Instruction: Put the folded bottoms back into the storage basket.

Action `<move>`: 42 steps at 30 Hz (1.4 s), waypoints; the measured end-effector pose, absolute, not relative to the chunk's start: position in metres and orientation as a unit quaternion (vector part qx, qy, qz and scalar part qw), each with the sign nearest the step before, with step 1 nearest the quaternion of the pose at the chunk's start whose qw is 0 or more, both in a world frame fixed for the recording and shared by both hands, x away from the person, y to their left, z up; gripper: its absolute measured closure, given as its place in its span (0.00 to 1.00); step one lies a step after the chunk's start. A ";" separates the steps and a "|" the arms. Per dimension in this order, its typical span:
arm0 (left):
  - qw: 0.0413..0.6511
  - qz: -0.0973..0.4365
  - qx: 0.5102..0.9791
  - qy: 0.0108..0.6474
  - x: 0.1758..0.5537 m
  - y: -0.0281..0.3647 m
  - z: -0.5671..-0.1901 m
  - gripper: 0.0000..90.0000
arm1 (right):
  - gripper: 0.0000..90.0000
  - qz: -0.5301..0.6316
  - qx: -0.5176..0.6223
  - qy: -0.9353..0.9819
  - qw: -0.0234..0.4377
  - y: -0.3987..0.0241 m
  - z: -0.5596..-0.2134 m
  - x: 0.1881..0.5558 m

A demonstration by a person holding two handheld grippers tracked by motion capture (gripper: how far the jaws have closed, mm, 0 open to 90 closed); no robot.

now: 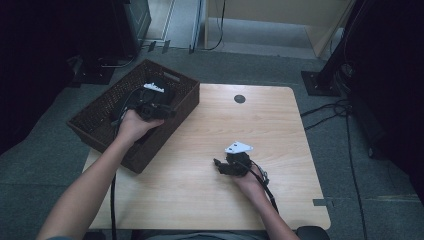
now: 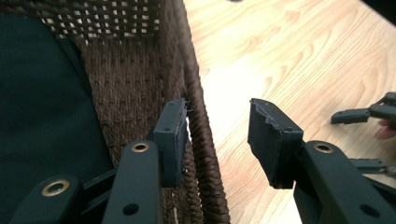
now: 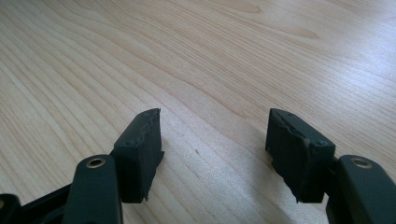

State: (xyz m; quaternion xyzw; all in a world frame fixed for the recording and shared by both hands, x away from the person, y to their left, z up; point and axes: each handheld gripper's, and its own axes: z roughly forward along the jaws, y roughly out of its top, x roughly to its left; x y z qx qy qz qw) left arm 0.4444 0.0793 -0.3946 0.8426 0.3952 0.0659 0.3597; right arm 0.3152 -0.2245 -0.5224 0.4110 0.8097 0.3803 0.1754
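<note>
Two grippers with spread, empty jaws: the left gripper (image 2: 218, 135) straddles the wicker basket's rim (image 2: 201, 116), seemingly to grasp it, while the right gripper (image 3: 212, 149) waits above the table (image 3: 196, 56).

Both forearms are bare, each hand carrying a black two-jaw gripper, the left gripper (image 1: 150, 107) and the right gripper (image 1: 231, 164), topped by a white three-cornered plate, with brass-ringed pivots, chipped pads and a trailing black cable.

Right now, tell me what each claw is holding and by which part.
Nothing is held. The left claw straddles the near wall of the wicker basket, jaws apart and not pressing it. The right claw is open above bare table.
</note>
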 end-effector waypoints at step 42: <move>0.304 0.088 0.817 0.482 0.432 0.111 -0.420 0.88 | 0.39 0.380 0.411 0.810 0.177 -0.225 -0.522 0.315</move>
